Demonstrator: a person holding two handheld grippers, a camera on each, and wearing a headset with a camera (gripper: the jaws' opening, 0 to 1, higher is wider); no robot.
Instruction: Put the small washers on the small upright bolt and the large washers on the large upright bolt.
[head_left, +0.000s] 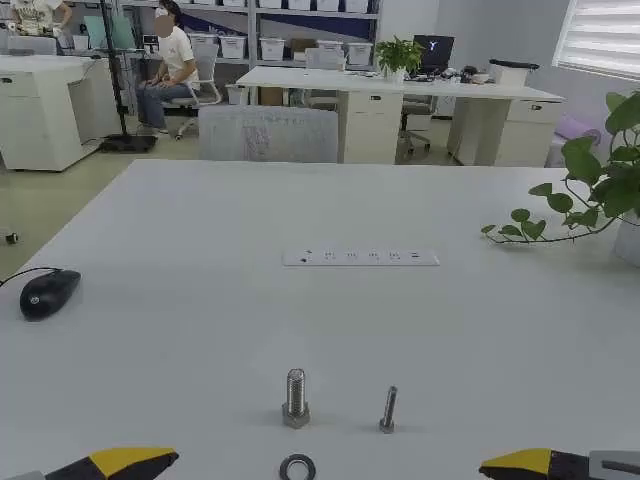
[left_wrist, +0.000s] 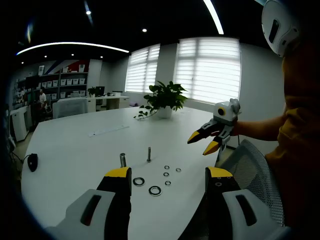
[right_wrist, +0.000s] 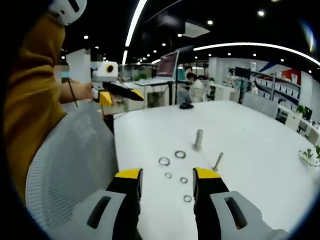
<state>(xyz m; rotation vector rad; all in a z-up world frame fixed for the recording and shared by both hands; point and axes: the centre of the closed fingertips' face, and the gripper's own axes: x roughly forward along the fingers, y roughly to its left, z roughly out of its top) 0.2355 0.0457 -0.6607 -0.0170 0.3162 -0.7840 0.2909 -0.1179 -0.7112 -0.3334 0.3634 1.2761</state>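
Observation:
On the white table (head_left: 200, 330) the large upright bolt (head_left: 295, 398) stands left of the thin small bolt (head_left: 388, 410). One large washer (head_left: 297, 466) lies flat just in front of the large bolt. Two large washers (left_wrist: 138, 181) and several small washers (left_wrist: 166, 174) lie loose near the table's front edge, also seen as large washers (right_wrist: 164, 161) and small washers (right_wrist: 184, 180). My left gripper (left_wrist: 169, 174) is open and holds nothing, back from the edge. Off to the other side, my right gripper (right_wrist: 168, 175) is likewise open with nothing in it. Their tips show at the bottom corners: left gripper (head_left: 120, 463), right gripper (head_left: 545, 463).
A black mouse (head_left: 48, 293) lies at the table's left, a flush socket strip (head_left: 360, 258) sits mid-table, and a trailing plant (head_left: 600, 190) stands at the right. A mesh chair (right_wrist: 70, 165) is by the near edge. A person sits far back at other desks.

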